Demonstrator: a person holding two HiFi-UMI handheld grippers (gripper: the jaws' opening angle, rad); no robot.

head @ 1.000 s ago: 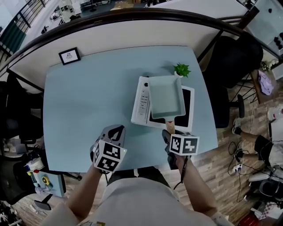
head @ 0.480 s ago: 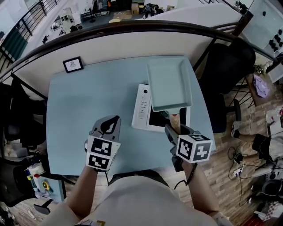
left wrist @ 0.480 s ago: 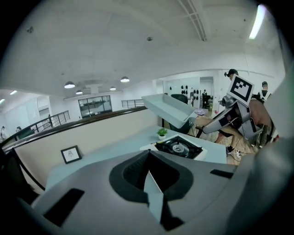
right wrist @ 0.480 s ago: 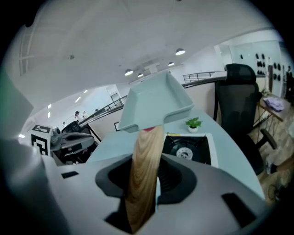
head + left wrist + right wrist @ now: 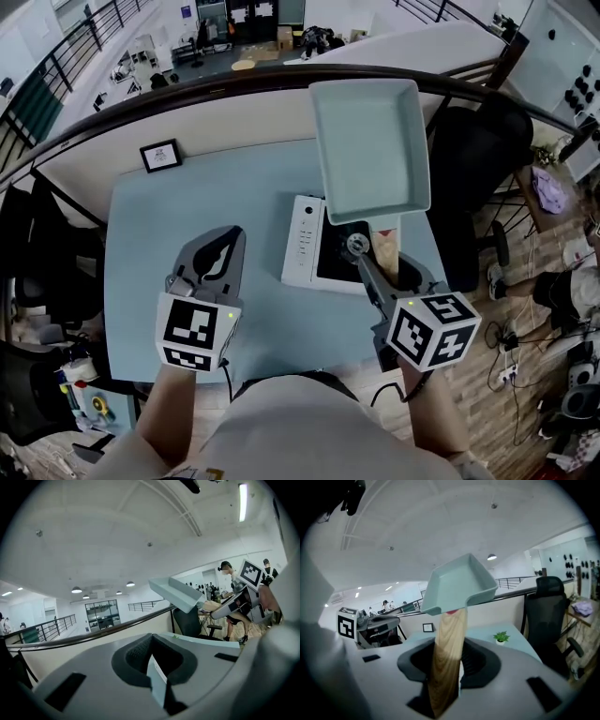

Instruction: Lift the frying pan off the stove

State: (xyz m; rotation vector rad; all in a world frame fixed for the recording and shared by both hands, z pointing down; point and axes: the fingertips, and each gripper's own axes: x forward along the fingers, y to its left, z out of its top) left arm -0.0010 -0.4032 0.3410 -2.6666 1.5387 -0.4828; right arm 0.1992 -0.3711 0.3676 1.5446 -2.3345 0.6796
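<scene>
The pale green rectangular frying pan (image 5: pixel 367 150) hangs in the air well above the white stove (image 5: pixel 305 230), tilted up at its far end. My right gripper (image 5: pixel 380 258) is shut on its wooden handle (image 5: pixel 387 246). In the right gripper view the handle (image 5: pixel 447 653) runs up between the jaws to the pan (image 5: pixel 459 585). My left gripper (image 5: pixel 230 239) floats over the table left of the stove, shut and holding nothing. From the left gripper view the pan (image 5: pixel 176 592) shows at upper right.
The light blue table (image 5: pixel 187 206) carries a small framed picture (image 5: pixel 160 155) at its far left and a little potted plant (image 5: pixel 501 638). A black office chair (image 5: pixel 478 131) stands past the table's right edge. A dark railing (image 5: pixel 187 89) curves behind.
The pan has risen from the stove top to high above it, carried by my right gripper. Both grippers have come up closer to the head camera.
</scene>
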